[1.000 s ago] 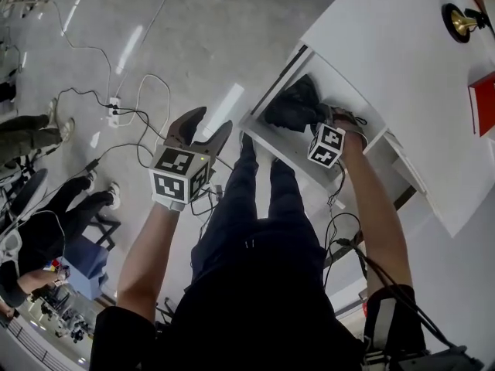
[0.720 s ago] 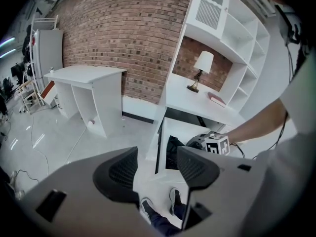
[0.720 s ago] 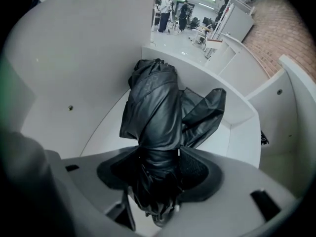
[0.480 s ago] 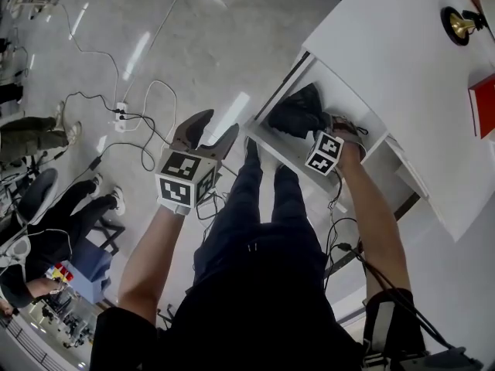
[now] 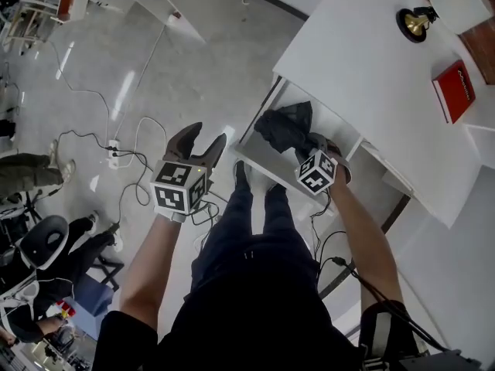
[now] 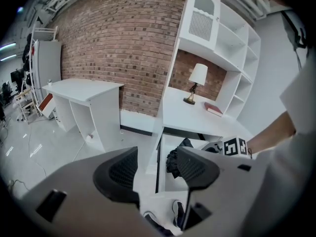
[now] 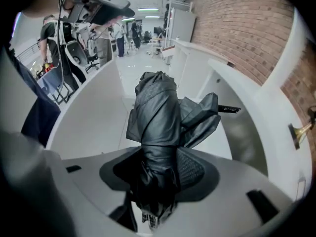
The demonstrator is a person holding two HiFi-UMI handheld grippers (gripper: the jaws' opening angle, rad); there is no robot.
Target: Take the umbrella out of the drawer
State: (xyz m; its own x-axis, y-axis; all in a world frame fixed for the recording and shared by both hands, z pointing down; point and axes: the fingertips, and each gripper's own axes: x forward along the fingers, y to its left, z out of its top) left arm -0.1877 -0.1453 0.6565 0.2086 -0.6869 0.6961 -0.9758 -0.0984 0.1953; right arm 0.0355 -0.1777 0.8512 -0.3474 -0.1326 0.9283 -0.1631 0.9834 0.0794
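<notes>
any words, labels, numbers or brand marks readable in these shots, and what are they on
No text can be read in any view.
red book: a pale line along its edge, too small to read.
marker cubes: black and white square patterns only, no letters or digits.
umbrella: plain dark fabric, no legible print or label.

A lab or studio dressed as a home office: brick wall (image 6: 123,43), white shelves (image 6: 232,58) and a lamp (image 6: 197,78) on a white tabletop (image 5: 363,68), while loose cables (image 5: 135,161) and a power strip (image 5: 114,147) cross the glossy floor (image 5: 193,76) beside an office chair (image 5: 42,238).
</notes>
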